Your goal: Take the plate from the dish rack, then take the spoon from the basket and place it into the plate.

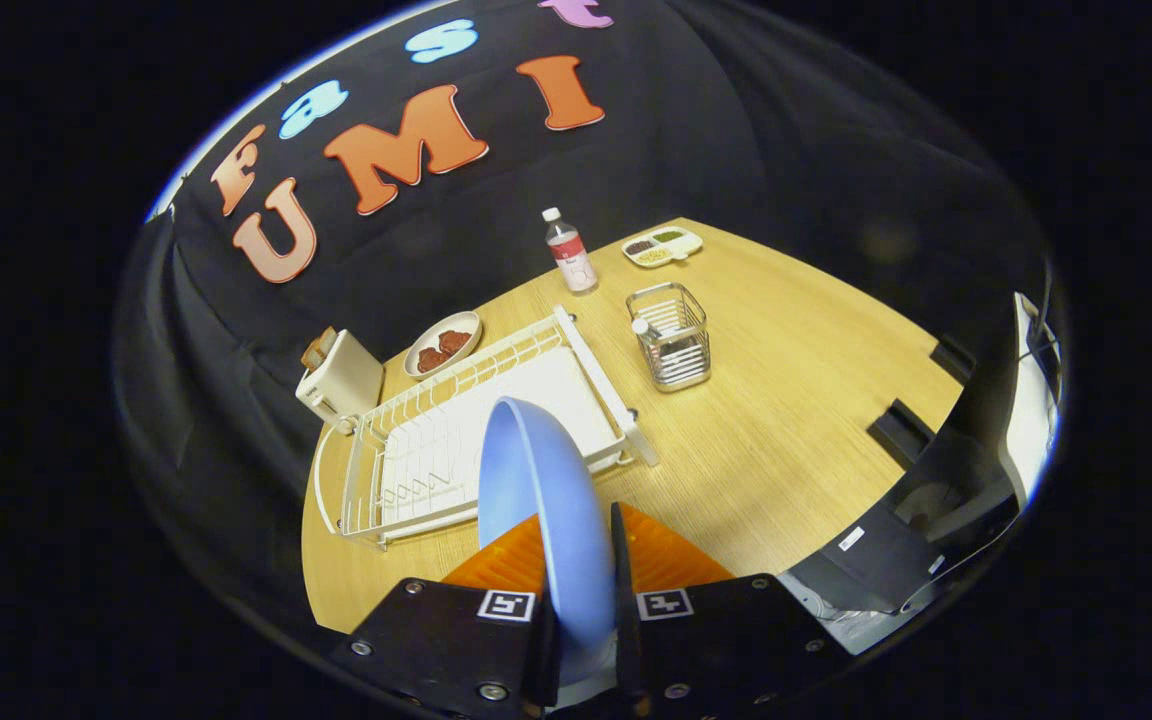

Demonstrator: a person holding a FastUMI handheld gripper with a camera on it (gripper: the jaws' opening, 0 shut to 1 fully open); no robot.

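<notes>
Currently gripper (576,560) fingers pinching blue plate (536,500) edge-on by rim, held above dish rack (416,460) near edge. Likely rigid, light, smooth; rim grip may slip. Basket (671,335) beyond rack.

The plate (536,500) stands on edge, clamped between the gripper (581,560) jaws, just before the dish rack (456,440) on the surface (786,420). Right of the rack sits the basket (671,335); behind it, a bottle (569,250) and tray (663,246). A toaster (341,380) and dish (442,343) lie behind the rack.
</notes>
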